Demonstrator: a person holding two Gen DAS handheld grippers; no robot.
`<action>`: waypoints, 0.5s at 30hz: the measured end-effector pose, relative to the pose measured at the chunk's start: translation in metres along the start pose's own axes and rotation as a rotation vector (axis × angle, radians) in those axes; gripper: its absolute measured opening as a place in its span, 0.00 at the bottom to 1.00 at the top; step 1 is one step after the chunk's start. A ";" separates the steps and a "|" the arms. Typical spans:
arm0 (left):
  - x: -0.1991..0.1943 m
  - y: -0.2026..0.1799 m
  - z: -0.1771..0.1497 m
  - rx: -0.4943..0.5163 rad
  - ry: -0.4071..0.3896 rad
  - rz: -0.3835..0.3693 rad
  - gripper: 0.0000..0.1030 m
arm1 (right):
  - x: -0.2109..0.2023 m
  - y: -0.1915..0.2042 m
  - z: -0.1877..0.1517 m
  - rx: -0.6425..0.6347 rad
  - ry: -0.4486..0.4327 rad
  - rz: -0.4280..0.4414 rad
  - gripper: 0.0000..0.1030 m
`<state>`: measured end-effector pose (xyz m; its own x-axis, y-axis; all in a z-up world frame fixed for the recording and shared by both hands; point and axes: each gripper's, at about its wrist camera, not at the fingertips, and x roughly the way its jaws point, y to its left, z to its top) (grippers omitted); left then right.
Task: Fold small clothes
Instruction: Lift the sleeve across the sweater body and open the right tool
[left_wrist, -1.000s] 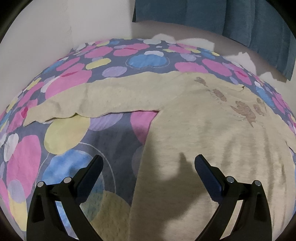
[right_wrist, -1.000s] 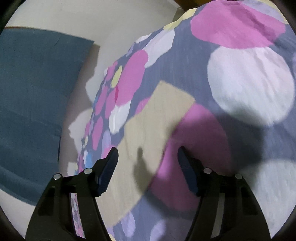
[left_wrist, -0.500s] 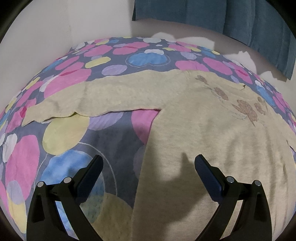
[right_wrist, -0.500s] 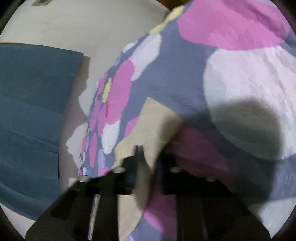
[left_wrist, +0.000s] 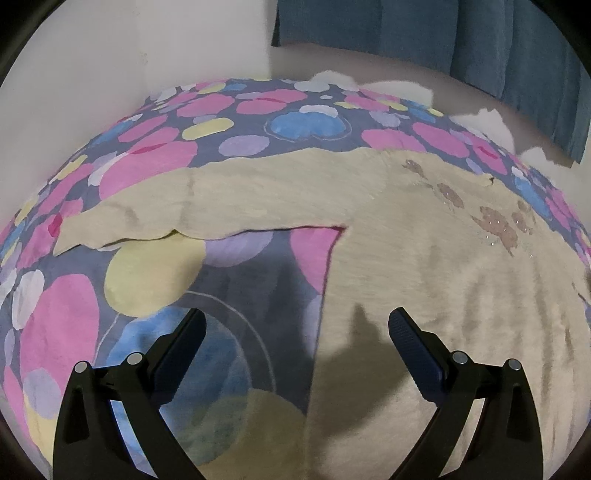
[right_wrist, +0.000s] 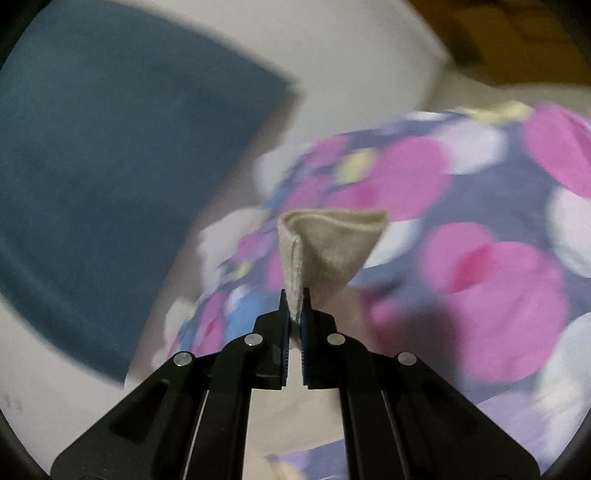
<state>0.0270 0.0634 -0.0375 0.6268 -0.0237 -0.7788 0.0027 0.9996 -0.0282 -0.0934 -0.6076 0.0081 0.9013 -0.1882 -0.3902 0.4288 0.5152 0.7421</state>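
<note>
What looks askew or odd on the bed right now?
Nothing looks damaged. The cream sweater lies flat on the dotted bedspread, one sleeve stretched sideways. Only its other cuff is off the bed, pinched in the right gripper.

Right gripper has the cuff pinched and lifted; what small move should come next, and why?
Probably carry the sleeve cuff across and lay it on the cream sweater body. The right gripper is shut on the cuff, raised off the spotted bedspread, while the sweater lies flat and the left gripper hangs open, holding nothing.
</note>
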 end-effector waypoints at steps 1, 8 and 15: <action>-0.002 0.003 0.001 -0.008 -0.004 -0.003 0.96 | 0.007 0.032 -0.014 -0.062 0.026 0.037 0.04; -0.018 0.016 0.010 -0.054 -0.052 -0.012 0.96 | 0.060 0.181 -0.136 -0.340 0.210 0.173 0.04; -0.024 0.019 0.013 -0.083 -0.065 -0.030 0.96 | 0.104 0.257 -0.279 -0.522 0.443 0.223 0.04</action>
<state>0.0220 0.0830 -0.0113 0.6763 -0.0501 -0.7349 -0.0409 0.9936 -0.1053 0.0935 -0.2620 0.0063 0.8071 0.2676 -0.5263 0.0527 0.8552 0.5156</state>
